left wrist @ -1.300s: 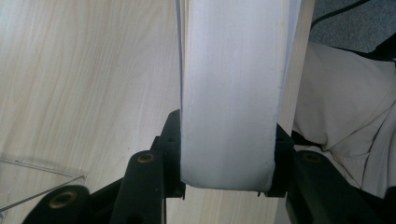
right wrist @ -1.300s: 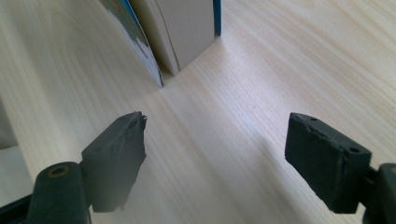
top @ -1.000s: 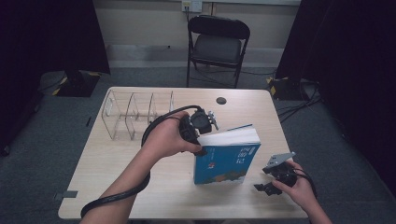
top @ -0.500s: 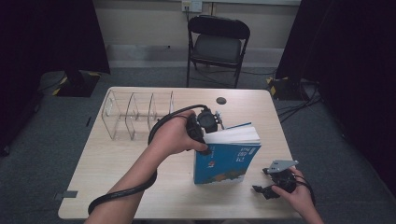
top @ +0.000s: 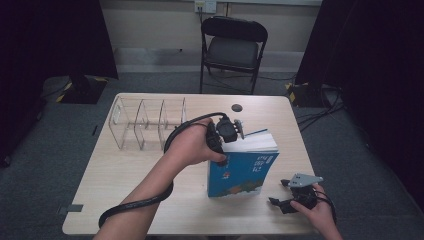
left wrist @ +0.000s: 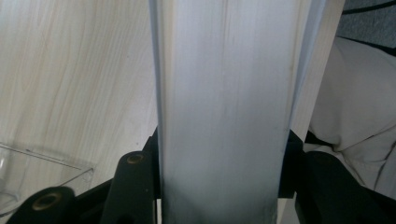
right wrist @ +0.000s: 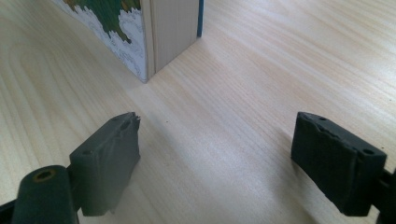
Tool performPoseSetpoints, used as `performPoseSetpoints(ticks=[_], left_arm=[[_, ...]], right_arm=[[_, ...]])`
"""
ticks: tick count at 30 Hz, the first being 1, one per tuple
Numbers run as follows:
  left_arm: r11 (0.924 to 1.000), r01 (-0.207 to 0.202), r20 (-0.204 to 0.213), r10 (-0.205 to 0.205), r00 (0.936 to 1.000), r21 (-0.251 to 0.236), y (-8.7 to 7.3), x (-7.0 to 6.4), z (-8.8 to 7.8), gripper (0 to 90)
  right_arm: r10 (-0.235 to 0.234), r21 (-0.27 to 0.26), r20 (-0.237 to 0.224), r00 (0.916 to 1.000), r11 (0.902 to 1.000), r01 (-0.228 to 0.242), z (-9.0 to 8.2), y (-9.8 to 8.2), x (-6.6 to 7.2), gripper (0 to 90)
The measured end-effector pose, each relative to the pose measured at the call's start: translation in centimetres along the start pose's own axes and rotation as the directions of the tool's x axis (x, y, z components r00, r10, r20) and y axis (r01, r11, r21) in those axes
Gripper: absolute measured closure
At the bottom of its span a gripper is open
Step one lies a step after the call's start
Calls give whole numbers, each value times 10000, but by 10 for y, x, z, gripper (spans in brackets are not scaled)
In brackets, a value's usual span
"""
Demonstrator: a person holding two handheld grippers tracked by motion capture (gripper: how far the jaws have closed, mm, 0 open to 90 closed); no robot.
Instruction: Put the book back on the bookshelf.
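A thick book (top: pixel 245 172) with a blue picture cover stands upright on the wooden table (top: pixel 125 175). My left gripper (top: pixel 230 142) comes down on its top edge. In the left gripper view the white page block (left wrist: pixel 224 93) fills the gap, and both jaws of that gripper (left wrist: pixel 222 186) lie against its sides; they have just been opening slightly. My right gripper (top: pixel 280 202) rests low near the table's front right corner, to the right of the book. Its jaws (right wrist: pixel 215 158) have been widening and stand open over bare wood, short of the book's lower corner (right wrist: pixel 173 28).
A clear plastic divider rack (top: pixel 145 122) stands at the table's back left, its edge also in the left gripper view (left wrist: pixel 37 163). A small dark disc (top: pixel 237 107) lies near the far edge. A folding chair (top: pixel 232 50) stands beyond the table. The left gripper's cable (top: pixel 135 205) loops over the front left.
The left hand has edged slightly right over the book's top. The right gripper has drawn a little toward the table's near edge. The book stays upright in place.
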State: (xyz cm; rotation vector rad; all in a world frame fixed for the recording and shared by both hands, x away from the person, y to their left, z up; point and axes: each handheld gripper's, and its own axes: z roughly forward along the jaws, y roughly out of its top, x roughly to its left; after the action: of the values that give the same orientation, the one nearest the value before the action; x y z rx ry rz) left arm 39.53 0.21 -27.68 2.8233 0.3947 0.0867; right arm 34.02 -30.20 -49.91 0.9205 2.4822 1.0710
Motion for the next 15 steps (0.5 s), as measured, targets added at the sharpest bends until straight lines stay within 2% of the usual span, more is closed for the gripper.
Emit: performPoseSetpoints(ticks=[1,3,5,6,10,14,15], left_arm=[[9999,-132,-80,132,9999,-17,1,0,1,536],[9999,-20,-80,19,10000,-126,1,0,6,514],[9999,-129,17,129,9999,63,2,1,11,487],[9998,174,113,-176,9998,124,2,2,14,482],[9994,347,324,-349,9989,52,1,3,15,515],[10000,-26,289,24,9996,74,0,1,14,555],[10000,18,396,-20,9992,44,0,0,14,593]], right_arm=[[28,-98,-58,10000,9999,-28,1,-1,0,144],[25,-102,-55,10000,9999,-26,1,-1,0,144],[18,-109,-64,10000,9999,-19,1,-1,0,145],[3,-48,15,10000,10000,-2,0,-1,0,145],[18,-117,-60,10000,9999,-19,1,-1,0,145],[18,-112,-67,10000,9999,-19,1,-1,0,145],[19,-113,-66,10000,9999,-20,1,-1,0,145]])
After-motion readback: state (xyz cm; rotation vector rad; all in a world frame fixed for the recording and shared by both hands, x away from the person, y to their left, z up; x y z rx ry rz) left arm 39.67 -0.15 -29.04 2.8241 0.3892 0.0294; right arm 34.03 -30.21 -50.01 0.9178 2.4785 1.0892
